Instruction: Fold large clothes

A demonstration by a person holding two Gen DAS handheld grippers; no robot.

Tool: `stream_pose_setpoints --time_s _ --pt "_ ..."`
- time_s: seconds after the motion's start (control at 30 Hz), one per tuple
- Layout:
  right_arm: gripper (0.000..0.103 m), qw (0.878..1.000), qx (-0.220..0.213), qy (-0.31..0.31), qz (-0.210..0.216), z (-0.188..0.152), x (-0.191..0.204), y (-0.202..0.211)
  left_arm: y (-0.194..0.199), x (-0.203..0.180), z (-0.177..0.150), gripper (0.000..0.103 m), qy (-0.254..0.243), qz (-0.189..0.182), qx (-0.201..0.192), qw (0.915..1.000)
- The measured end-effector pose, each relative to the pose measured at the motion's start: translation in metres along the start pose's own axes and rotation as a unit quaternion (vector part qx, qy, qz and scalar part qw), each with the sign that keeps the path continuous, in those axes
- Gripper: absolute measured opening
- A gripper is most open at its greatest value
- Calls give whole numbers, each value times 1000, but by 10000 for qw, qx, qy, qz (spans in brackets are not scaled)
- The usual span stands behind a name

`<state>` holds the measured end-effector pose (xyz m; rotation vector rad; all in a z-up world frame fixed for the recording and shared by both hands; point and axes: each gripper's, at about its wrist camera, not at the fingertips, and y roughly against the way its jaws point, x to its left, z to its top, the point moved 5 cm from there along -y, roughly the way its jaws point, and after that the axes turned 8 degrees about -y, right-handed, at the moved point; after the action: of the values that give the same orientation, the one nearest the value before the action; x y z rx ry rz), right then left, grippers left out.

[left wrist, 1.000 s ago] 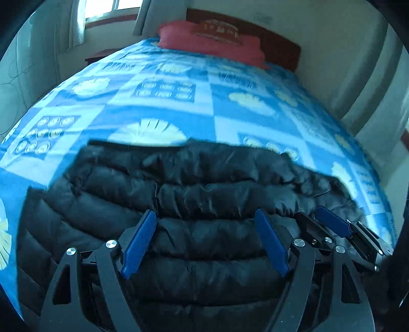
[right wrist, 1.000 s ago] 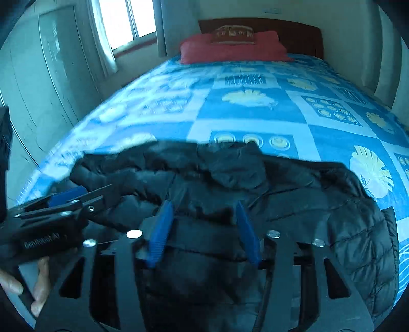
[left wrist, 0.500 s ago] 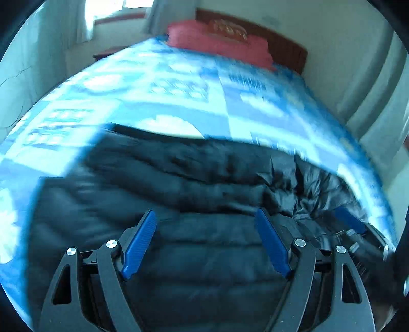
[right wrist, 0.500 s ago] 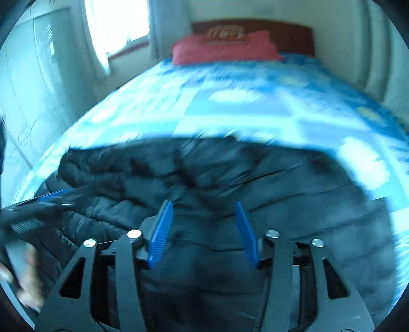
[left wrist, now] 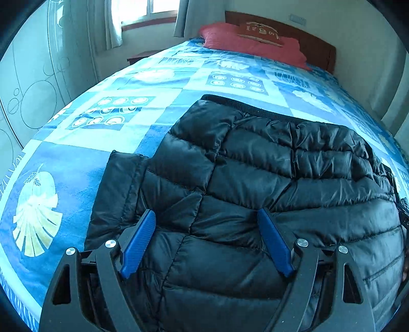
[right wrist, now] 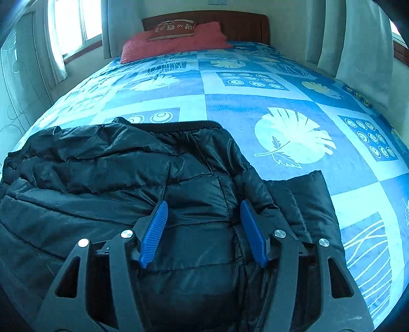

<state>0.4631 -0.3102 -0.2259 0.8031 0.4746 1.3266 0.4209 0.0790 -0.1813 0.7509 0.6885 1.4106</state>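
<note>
A black quilted puffer jacket lies flat across the near end of a bed, its black hem band toward the pillows. My left gripper hovers open over the jacket's left part, beside a folded sleeve; nothing is pinched between its blue pads. In the right wrist view the same jacket fills the lower left. My right gripper is above the jacket's right side near the other sleeve. Its jaws are opening, and the fabric lies under them without being pressed.
The bed cover is blue with leaf and circle squares and runs far beyond the jacket. A red pillow leans at the wooden headboard. A wardrobe door stands on the left, curtains on the right.
The left gripper swung left toward the jacket's left sleeve, the right gripper swung right toward the right sleeve. Each has left the other's view. The right jaws stand wider.
</note>
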Motion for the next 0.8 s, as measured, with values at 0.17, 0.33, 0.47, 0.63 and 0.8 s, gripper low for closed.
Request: stream_pose_setpoints --time_s 0.17,0.33,0.47,0.63,0.8 --pt "66 9991 -154 -358 141 1 -11 61 53 25 -11 80 497 -220 -142 9984" --pt "77 9991 -213 -360 -9 -45 -36 119 101 54 -65 80 1021 -52 -216 9945" --pt "78 9977 -4 -683 5 -86 -60 133 122 79 -126 80 1776 -161 -109 9839" --pt "78 9931 348 -1118 23 -121 -76 122 119 83 -166 81 2494 -784 23 9652" --pt "81 9867 389 -1566 176 -130 -80 113 108 73 -159 83 2700 -1217 -37 9551"
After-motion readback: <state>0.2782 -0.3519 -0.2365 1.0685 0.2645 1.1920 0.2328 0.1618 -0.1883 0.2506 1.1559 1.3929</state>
